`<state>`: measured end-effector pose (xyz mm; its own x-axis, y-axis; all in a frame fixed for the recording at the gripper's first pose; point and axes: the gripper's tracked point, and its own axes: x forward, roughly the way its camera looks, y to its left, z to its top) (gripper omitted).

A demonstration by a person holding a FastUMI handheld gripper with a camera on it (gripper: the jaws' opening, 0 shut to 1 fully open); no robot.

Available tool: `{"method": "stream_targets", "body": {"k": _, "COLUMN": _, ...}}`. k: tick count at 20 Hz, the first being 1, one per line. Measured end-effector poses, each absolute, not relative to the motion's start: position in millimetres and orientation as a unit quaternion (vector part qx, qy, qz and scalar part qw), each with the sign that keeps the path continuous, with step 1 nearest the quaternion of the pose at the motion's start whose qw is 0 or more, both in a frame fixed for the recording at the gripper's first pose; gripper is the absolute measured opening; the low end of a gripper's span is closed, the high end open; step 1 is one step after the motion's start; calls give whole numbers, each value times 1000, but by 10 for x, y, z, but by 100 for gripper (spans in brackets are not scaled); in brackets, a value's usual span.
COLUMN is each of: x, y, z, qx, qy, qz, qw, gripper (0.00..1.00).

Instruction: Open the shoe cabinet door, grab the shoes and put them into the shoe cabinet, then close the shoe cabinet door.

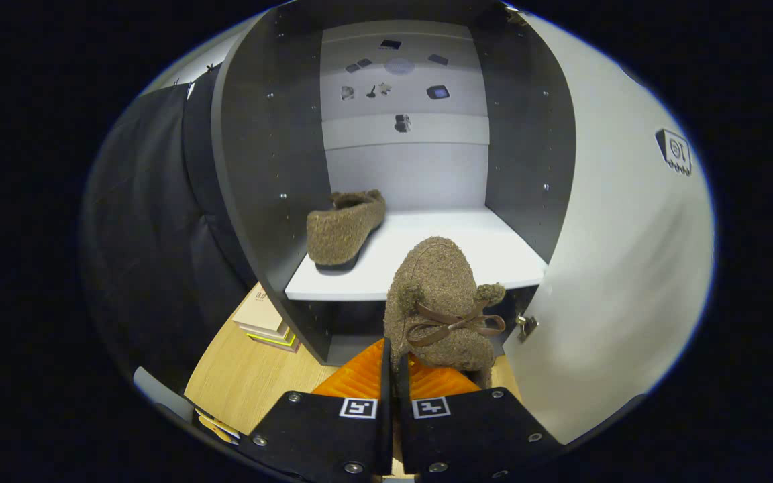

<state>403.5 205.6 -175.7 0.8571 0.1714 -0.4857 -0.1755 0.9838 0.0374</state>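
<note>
The shoe cabinet (272, 201) stands ahead with its door (621, 268) swung open to the right. One brown fuzzy shoe (345, 227) lies on the white shelf (494, 261), at its left side, toe toward me. My gripper (393, 362) is shut on the second brown fuzzy shoe (440, 302), which has a brown bow and pom-poms. The fingers pinch the rim of that shoe, and it hangs in front of the shelf's front edge, toe pointing into the cabinet.
A small stack of books (266, 320) lies on the wooden floor (245, 382) by the cabinet's lower left corner. A metal hinge (526, 326) sticks out on the door's inner edge, close to the held shoe. A dark cloth wall (151, 235) hangs at left.
</note>
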Motion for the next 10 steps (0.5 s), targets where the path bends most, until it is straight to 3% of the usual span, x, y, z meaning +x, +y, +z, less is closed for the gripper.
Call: {"method": "stream_targets", "body": {"k": 10, "x": 5173, "y": 2029, "z": -1293, "qx": -18, "qy": 228, "qz": 95, "qw": 969, "gripper": 5}}
